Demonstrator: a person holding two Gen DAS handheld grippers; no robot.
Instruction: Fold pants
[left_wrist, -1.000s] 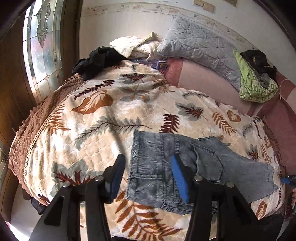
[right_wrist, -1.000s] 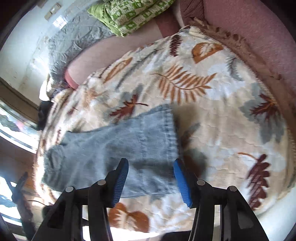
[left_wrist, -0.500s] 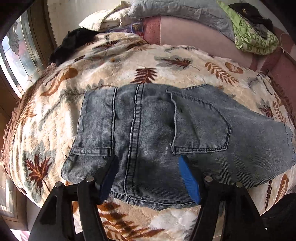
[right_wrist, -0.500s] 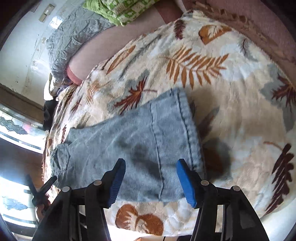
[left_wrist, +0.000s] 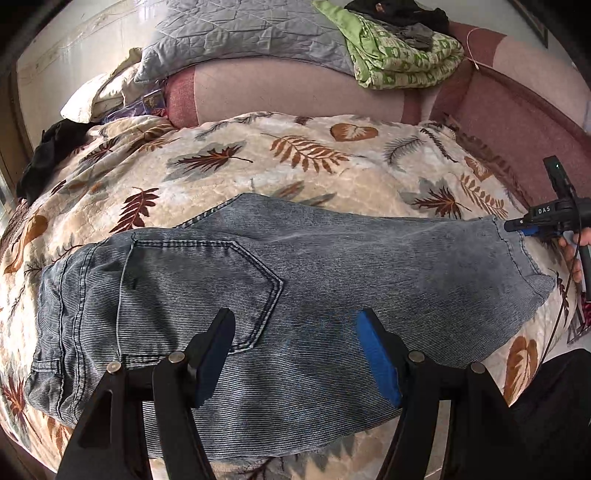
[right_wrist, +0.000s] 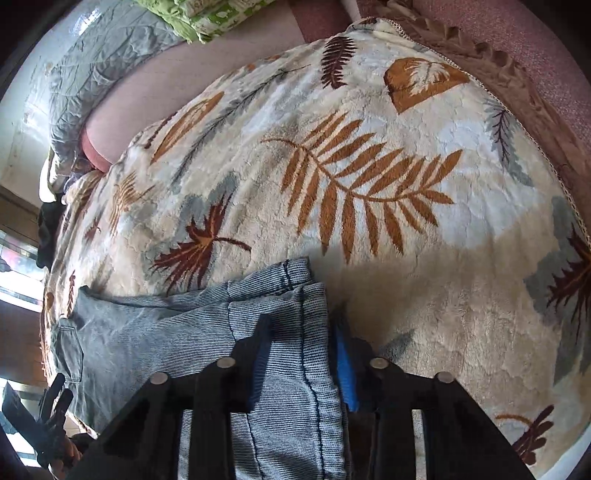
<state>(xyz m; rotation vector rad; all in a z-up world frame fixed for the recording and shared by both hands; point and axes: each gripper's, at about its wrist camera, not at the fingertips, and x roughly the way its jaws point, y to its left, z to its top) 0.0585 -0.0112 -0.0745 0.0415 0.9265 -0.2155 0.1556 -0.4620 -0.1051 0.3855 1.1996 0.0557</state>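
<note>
Grey-blue jeans (left_wrist: 295, 288) lie folded lengthwise on a leaf-print blanket (left_wrist: 303, 177), waist at the left, leg hem at the right. My left gripper (left_wrist: 295, 354) is open, hovering low over the seat area beside the back pocket (left_wrist: 199, 288). In the right wrist view my right gripper (right_wrist: 301, 354) is closing around the leg hem (right_wrist: 291, 291), with denim lying between its fingers. The right gripper also shows in the left wrist view (left_wrist: 532, 225) at the hem. The left gripper shows small in the right wrist view (right_wrist: 51, 406).
The blanket (right_wrist: 351, 184) covers a bed. A pink headboard (left_wrist: 295, 92), a grey quilted pillow (left_wrist: 243, 33), a green folded quilt (left_wrist: 399, 55) and dark clothes (left_wrist: 48, 155) lie along the far side. A window is at the left.
My left gripper has moved right along the jeans, from the waist to the seat. My right gripper has dropped onto the leg hem and narrowed around it.
</note>
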